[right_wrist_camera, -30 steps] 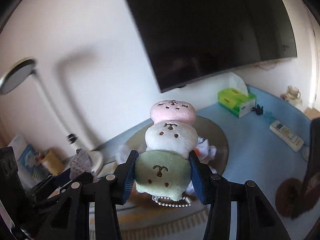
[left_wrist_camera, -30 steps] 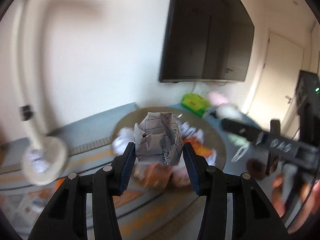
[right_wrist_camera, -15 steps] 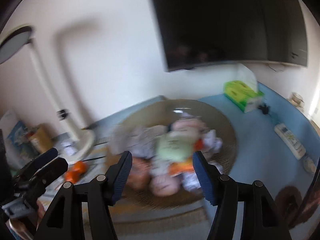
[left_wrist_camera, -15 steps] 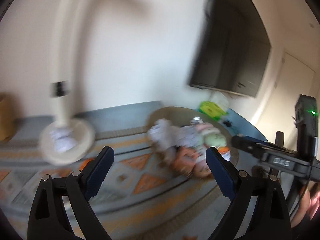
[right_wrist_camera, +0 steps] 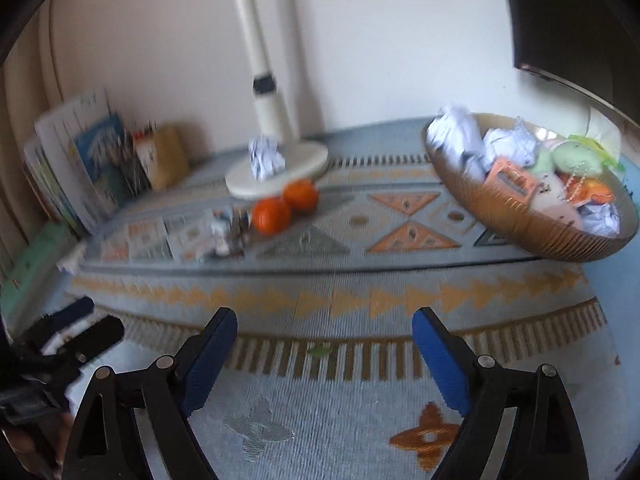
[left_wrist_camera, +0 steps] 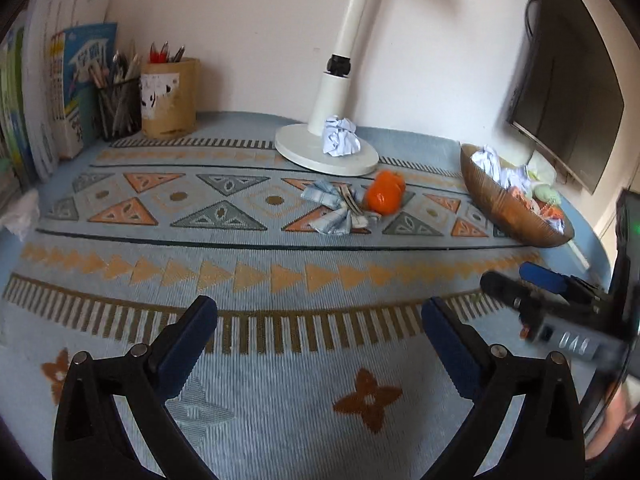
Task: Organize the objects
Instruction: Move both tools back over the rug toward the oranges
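A brown ribbed bowl [left_wrist_camera: 500, 204] [right_wrist_camera: 520, 224] at the right holds crumpled papers, a plush toy [right_wrist_camera: 576, 160] and orange items. A crumpled paper ball [left_wrist_camera: 340, 136] [right_wrist_camera: 266, 156] lies on the white lamp base [left_wrist_camera: 304, 152]. Two orange fruits [right_wrist_camera: 272, 216] [right_wrist_camera: 301, 195] and a checked cloth [left_wrist_camera: 332, 208] lie on the patterned mat. My left gripper [left_wrist_camera: 320, 332] is open and empty above the mat's near edge. My right gripper [right_wrist_camera: 324, 340] is open and empty; it also shows in the left wrist view [left_wrist_camera: 520, 284].
Pen holders [left_wrist_camera: 120, 104] and a tan cup [left_wrist_camera: 170, 96] stand at the back left beside upright books [left_wrist_camera: 60, 80]. A white lamp pole [left_wrist_camera: 352, 32] rises from the base. A dark screen [left_wrist_camera: 568, 80] hangs on the wall at the right.
Both grippers opened, dropping the paper ball and the plush toy into the bowl, then pulled back and swung left over the mat.
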A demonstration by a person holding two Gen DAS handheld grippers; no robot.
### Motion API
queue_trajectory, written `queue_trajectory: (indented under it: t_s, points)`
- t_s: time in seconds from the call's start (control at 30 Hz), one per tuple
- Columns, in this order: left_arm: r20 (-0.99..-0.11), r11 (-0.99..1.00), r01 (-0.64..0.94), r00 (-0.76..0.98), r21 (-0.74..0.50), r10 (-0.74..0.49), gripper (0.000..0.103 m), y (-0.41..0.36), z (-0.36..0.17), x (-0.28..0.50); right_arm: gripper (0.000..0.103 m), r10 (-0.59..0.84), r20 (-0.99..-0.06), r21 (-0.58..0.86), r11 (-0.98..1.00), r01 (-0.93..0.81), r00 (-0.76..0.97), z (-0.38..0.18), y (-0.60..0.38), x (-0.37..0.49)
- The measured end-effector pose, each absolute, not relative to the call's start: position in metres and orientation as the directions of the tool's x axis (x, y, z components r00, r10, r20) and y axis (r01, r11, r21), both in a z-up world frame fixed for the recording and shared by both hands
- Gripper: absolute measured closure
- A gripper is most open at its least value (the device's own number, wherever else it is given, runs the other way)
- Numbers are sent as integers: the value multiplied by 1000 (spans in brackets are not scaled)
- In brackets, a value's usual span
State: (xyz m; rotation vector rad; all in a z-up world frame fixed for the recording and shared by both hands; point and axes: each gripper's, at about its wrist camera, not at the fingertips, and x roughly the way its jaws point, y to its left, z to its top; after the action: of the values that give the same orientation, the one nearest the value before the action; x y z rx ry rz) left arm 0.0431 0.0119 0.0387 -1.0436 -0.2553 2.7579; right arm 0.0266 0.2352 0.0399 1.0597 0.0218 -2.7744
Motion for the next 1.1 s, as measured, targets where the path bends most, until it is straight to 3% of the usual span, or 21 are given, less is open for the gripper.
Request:
queue_trajectory:
  t_s: [0.1, 0.57, 0.97, 1.1]
  points:
    - [-652, -963, -85, -720, -254, 236, 1, 5, 33, 41, 6, -136, -677, 7, -984, 179, -723, 36, 229, 24]
    - [-653, -949, -63, -712, -309, 260, 1, -5, 27, 43, 4, -143, -711, 38, -985, 165, -688, 27, 233, 16]
    - [-651, -944, -66, -709, -323, 272, 1, -7, 27, 41, 4, -180, -688, 30, -975, 221, -703, 31, 226, 21]
    - [-618, -925, -126, -711, -359, 336, 1, -7, 29, 44, 4, -180, -681, -1, -969, 247, -710, 32, 219, 24]
